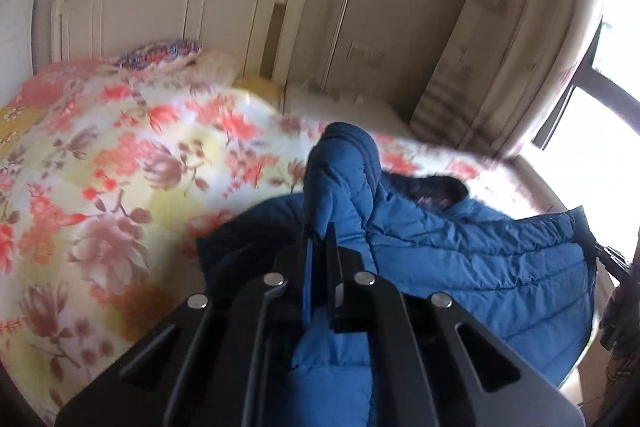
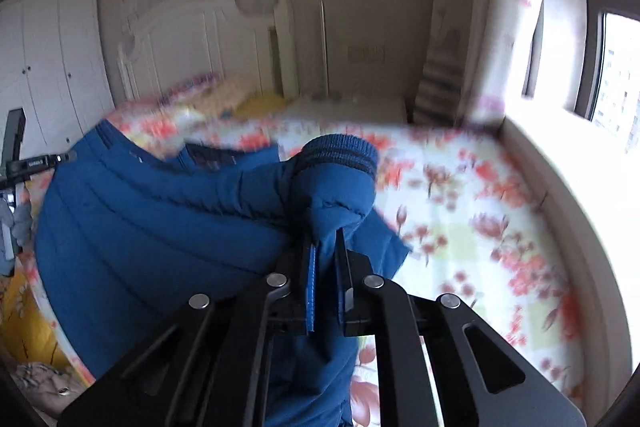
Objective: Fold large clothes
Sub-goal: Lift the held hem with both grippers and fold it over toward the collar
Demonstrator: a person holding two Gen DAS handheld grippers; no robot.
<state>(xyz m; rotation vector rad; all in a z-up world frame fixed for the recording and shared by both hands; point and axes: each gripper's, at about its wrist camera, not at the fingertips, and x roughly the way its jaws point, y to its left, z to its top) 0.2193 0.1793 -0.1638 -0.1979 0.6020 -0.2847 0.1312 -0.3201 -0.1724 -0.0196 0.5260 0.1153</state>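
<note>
Blue quilted fabric of a puffer jacket [image 1: 480, 267] is spread over the floral bedspread [image 1: 120, 167] of a bed with a white headboard [image 1: 160, 3]. One sleeve [image 1: 344, 179] is clamped between the closed jaws of the left hand-held gripper [image 1: 320, 239] and lifted. The other sleeve [image 2: 336, 183], with its ribbed cuff [image 2: 340, 147] uppermost, is pinched by the right hand-held gripper [image 2: 324, 247]. Both views are blurred.

The left hand-held gripper [image 1: 319, 233] has its two fingers drawn close, pinching a bunched sleeve of the blue jacket [image 1: 480, 255]. The right hand-held gripper [image 2: 325, 241] is clamped likewise on the other sleeve, both raised and pointing forward.
</note>
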